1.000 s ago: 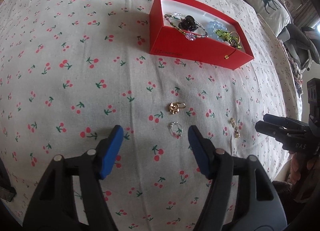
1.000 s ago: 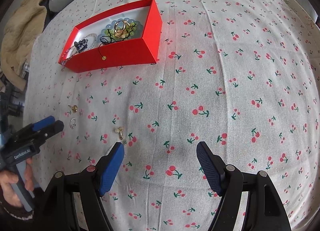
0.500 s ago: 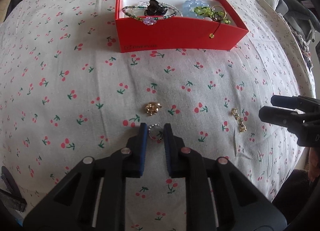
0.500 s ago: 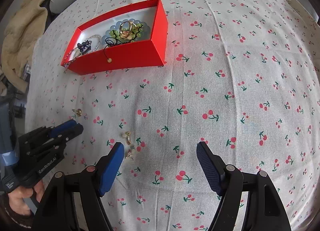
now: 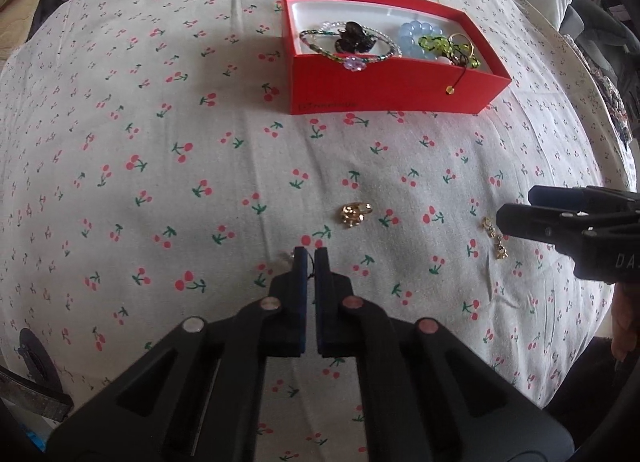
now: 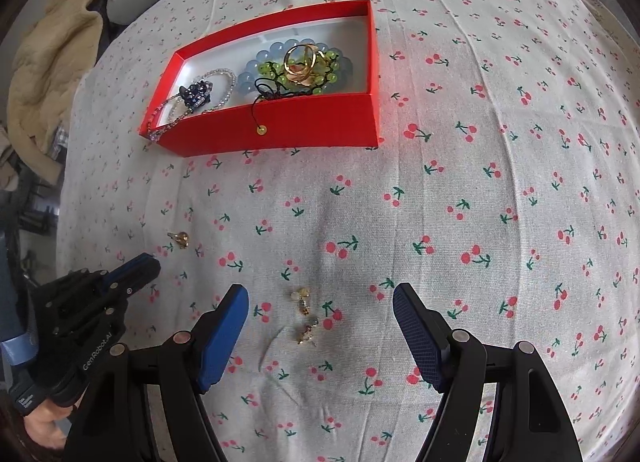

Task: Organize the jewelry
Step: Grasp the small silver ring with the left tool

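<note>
Legible markings: "GenRobot.AI", white lettering along the side of the left gripper, seen from the right wrist view. "DA", partial white letters cut off by the frame edge, on the right gripper body. Red box, front wall: faint embossed brand line, unreadable.

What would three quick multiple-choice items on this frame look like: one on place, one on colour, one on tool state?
1. Where do the gold earrings lie?
A. In the box
B. On the cloth, between the open fingers of the right tool
C. Under the plush toy

2. What colour is the box?
A. Red
B. Green
C. Black

3. How does the left tool stand?
A. Wide open
B. Out of view
C. Shut, tips at the cloth

Answers: 1 B, the earrings sit on the cherry-print cloth inside the right tool's gap. 2 A, its walls are red. 3 C, its blue pads nearly meet.
</note>
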A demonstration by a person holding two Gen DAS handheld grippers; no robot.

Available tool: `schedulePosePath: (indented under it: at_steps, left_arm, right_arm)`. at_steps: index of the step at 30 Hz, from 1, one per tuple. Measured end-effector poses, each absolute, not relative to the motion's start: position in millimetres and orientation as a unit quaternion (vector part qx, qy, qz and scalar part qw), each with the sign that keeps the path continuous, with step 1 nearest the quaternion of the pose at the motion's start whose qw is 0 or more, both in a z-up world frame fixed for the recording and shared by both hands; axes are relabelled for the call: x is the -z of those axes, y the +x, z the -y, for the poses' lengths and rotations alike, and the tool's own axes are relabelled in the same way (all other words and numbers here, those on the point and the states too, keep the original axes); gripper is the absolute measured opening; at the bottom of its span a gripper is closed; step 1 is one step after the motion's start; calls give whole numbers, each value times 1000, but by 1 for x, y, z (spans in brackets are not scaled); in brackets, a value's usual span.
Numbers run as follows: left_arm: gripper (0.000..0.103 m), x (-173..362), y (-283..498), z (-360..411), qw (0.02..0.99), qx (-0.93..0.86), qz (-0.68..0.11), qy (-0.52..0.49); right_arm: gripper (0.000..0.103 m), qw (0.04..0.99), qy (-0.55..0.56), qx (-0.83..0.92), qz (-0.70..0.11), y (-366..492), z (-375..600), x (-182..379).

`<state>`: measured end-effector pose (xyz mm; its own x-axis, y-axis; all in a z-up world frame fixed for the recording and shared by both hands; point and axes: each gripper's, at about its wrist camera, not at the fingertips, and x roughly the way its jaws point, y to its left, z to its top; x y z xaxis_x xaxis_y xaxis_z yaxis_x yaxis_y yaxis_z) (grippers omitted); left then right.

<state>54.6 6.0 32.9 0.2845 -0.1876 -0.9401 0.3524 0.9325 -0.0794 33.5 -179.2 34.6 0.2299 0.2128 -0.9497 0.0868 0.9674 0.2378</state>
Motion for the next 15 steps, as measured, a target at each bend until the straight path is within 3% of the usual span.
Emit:
schedulePosePath:
  at_steps: [10,15]
  left_arm:
    - [3,-36,58,-40,802,149,-577,50]
    - [3,-35,60,-50,802,144,-579,44]
  right_arm:
    - [75,771,102,-71,-625,53,127,-26]
    - [63,769,91,-89,-627,62,100,-21]
